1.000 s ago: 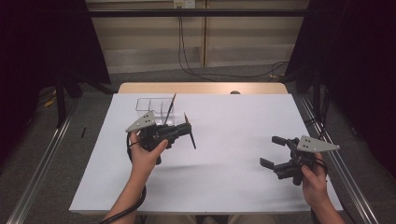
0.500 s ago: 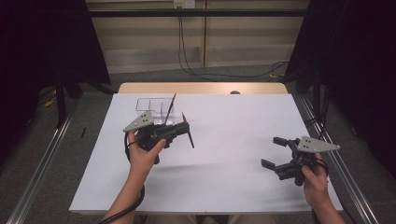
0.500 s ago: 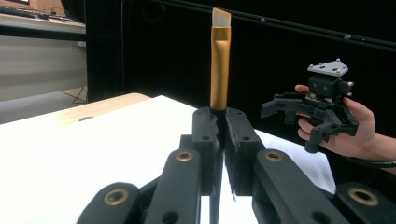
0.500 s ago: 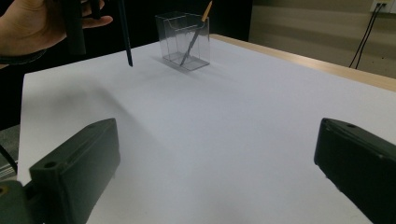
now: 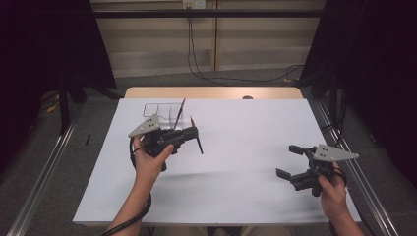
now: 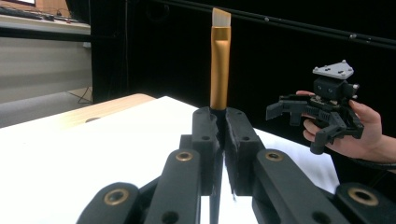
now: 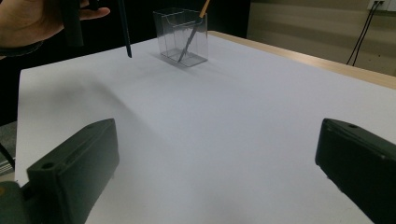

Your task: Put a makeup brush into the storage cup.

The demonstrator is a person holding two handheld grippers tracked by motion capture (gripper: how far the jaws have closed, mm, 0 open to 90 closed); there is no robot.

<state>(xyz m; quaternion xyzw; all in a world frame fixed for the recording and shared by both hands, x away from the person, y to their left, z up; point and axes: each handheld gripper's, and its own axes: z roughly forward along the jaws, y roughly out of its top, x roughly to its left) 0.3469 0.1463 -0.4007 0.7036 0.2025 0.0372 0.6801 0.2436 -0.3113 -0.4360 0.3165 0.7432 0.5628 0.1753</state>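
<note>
A slim paintbrush with a dark handle, a gold metal ferrule and pale flat bristles (image 6: 220,60) is pinched partway along its dark handle by the pressed-together jaws of the left gripper (image 5: 189,134), held above the white-covered worktop (image 5: 246,162) just in front of a clear plastic rectangular holder (image 5: 162,112). In the holder a second thin brush (image 7: 192,33) is seen leaning.

The held brush is judged light, stiff and narrow, so it could pivot or slip in the grip if knocked; a hold close to its middle, as now, is judged to steady it best. The bristles are probably soft and best kept off hard edges. The holder looks light and thin-walled and might be tipped or pushed by a bump on its rim.

The right gripper (image 5: 293,162) is held low near the worktop's right edge with its jaws spread and nothing between them, well apart from the holder. Wide bare room is left across the middle and near side of the worktop; the holder stands near the far left, close to the sheet's far edge.
</note>
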